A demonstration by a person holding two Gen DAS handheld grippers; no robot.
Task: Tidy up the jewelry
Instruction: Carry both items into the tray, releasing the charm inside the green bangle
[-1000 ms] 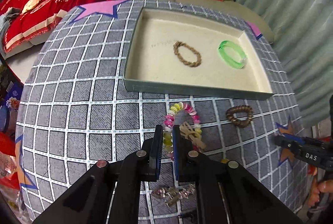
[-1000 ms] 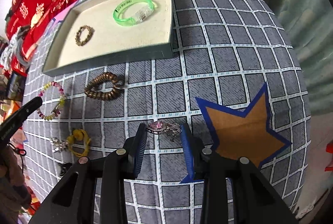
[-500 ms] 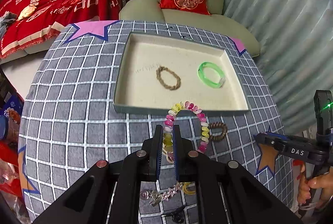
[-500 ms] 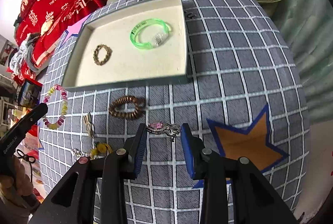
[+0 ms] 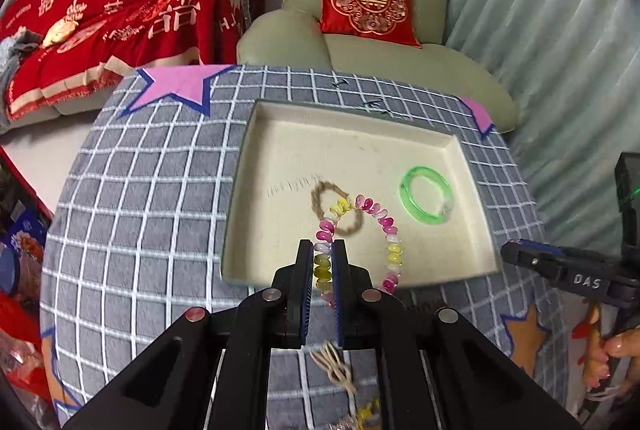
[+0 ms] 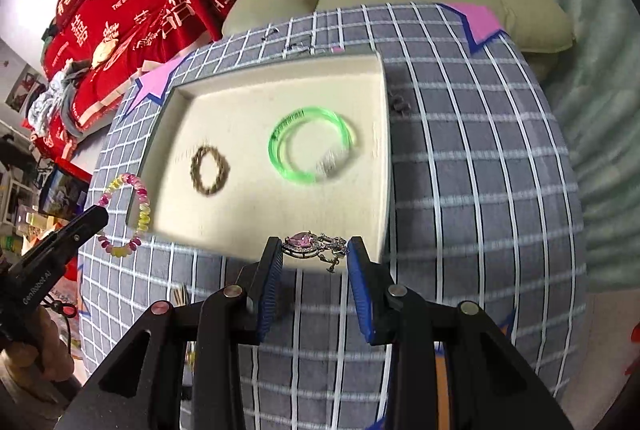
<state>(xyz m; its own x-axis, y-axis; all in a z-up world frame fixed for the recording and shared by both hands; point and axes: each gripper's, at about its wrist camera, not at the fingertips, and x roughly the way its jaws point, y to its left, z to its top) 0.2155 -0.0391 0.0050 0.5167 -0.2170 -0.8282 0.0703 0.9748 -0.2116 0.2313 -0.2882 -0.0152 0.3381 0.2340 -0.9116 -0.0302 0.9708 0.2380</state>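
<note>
My left gripper [image 5: 322, 250] is shut on a pink, yellow and white bead bracelet [image 5: 384, 222], which hangs lifted over the near edge of the cream tray [image 5: 276, 134]. In the tray lie a brown woven bracelet [image 5: 320, 192] and a green bangle [image 5: 426, 200]. My right gripper [image 6: 315, 250] is shut on a silver brooch with a pink stone [image 6: 308, 245], held just before the tray's near wall [image 6: 384, 158]. The right wrist view also shows the bead bracelet [image 6: 138, 206], the brown bracelet [image 6: 210, 170] and the green bangle [image 6: 310, 148].
The tray rests on a round table with a grey checked cloth [image 5: 140, 198]. A cream cord [image 5: 336, 366] and a yellow piece [image 5: 368, 412] lie under my left gripper. A pale armchair with a red cushion [image 5: 366, 0] and red bedding [image 5: 100, 14] stand behind.
Both grippers have risen and moved toward the tray. The bead bracelet has left the cloth and now hangs over the tray's near edge; the brooch has come up to the tray's near wall.
</note>
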